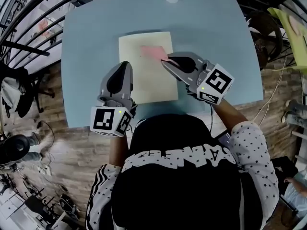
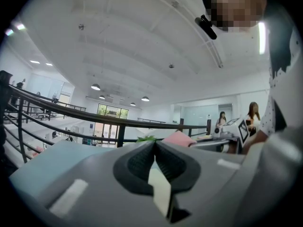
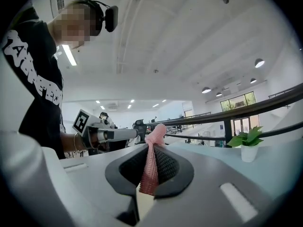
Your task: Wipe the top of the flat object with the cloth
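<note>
— Where's the pink cloth [image 1: 153, 51]?
— Lying on the pale flat sheet [image 1: 148, 83] mid-bench [image 1: 91, 37], one end pinched tight in the right claw [image 1: 165, 61].
— And the left claw [image 1: 126, 64]?
— Jaws together, at the sheet's left edge.

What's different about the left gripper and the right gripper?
The right gripper is shut on the pink cloth; the left gripper has its jaws together with no cloth between them. The right gripper reaches in over the pale yellow sheet from the sheet's right side; the left gripper sits at the sheet's left edge. Both are grey, and both have their jaws closed.
</note>
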